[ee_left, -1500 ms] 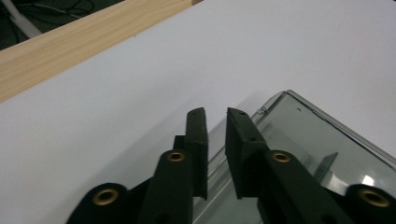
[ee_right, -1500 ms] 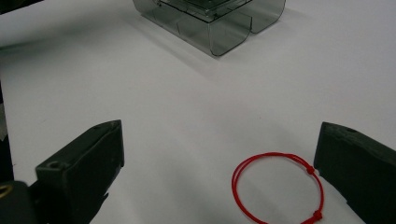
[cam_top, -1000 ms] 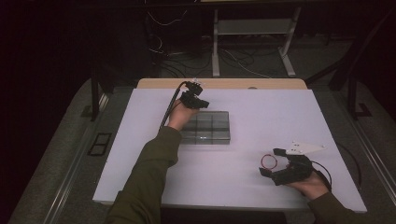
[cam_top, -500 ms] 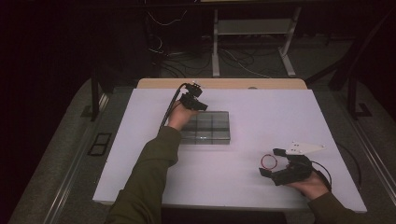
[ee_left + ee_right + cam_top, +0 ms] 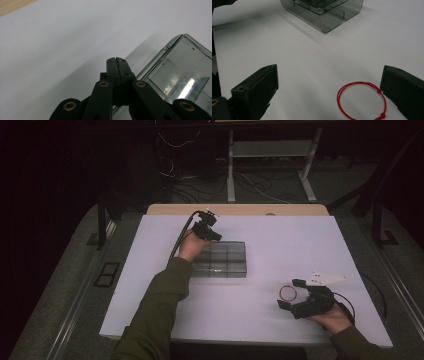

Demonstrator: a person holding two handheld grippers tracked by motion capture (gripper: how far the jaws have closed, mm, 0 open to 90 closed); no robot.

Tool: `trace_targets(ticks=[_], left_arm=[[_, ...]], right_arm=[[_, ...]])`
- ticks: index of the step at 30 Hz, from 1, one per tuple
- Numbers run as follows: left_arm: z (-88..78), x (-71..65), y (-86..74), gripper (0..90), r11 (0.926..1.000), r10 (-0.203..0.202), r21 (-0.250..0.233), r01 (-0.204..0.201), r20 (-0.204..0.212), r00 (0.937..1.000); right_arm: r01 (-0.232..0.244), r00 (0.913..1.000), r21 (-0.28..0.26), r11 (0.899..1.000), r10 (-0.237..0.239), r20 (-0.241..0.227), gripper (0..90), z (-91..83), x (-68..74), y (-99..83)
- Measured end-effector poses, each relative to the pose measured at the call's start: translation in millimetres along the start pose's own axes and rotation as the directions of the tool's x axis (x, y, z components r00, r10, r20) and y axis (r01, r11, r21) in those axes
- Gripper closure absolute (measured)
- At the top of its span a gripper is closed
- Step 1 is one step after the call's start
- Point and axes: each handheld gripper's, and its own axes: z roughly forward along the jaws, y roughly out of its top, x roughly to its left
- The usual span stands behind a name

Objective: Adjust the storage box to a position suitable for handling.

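Nearest the person, the right gripper (image 5: pixel 292 294) rests on the white table (image 5: pixel 280 240) with its jaws spread wide; the right gripper view adds that the red cord loop (image 5: pixel 361 100) lies flat between them, just beside one jaw, with knots along its edge. Farther off, the left gripper (image 5: pixel 216 235) sits at the far left corner of the clear compartment box (image 5: pixel 222 260), and the left gripper view shows its jaws pressed together on nothing beside the box's lid edge.

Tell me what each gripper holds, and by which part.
Nothing. The left gripper is shut empty beside the clear box; the right gripper is open around the red loop.
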Motion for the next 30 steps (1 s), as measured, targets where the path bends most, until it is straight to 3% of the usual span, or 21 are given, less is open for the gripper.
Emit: trace_targets(ticks=[5, 11, 14, 21, 23, 24, 28, 30], left_arm=[[-1.7, -2.8, -5.1, 89.1, 0.9998, -0.012, -0.016, 0.012, 0.015, 0.9998], [-5.2, -6.3, -9.7, 89.1, 1.0, 0.007, -0.007, -0.006, 0.028, 0.9996], [-5.7, -10.1, -13.4, 89.1, 0.9995, -0.01, -0.028, 0.011, 0.035, 0.9993], [-10.3, -12.7, -19.9, 89.1, 0.9998, 0.006, -0.021, -0.005, 0.048, 0.9988], [-10.4, -14.5, -21.7, 89.1, 0.9994, -0.006, -0.034, 0.008, 0.053, 0.9986], [-12.0, -13.9, -22.2, 89.1, 0.9998, 0.009, -0.02, -0.008, 0.054, 0.9985], [-12.1, -17.3, -25.6, 89.1, 0.9991, -0.003, -0.041, 0.006, 0.058, 0.9983], [-12.7, -17.6, -27.3, 89.1, 0.9996, 0.013, -0.026, -0.012, 0.059, 0.9982]], right_arm=[[0.002, 1.0, 0.001, 1.0, -0.002, 0.001, 1.5, 0.4, 0.0, -0.1], [0.002, 1.0, 0.003, 1.0, -0.002, 0.003, 1.4, 0.6, 0.0, -0.1], [0.001, 1.0, 0.003, 1.0, -0.001, 0.003, 1.5, 0.7, 0.1, -0.1], [0.001, 1.0, 0.008, 1.0, -0.001, 0.003, 1.5, 0.8, 0.3, -0.2], [0.001, 1.0, 0.008, 1.0, -0.001, 0.003, 1.5, 0.9, 0.3, -0.1], [0.001, 1.0, 0.008, 1.0, -0.001, 0.003, 1.5, 0.9, 0.2, -0.1], [0.001, 1.0, 0.009, 1.0, -0.001, 0.003, 1.5, 1.2, 0.1, -0.2], [0.001, 1.0, 0.01, 1.0, -0.001, 0.003, 1.4, 1.1, 0.1, -0.3]])
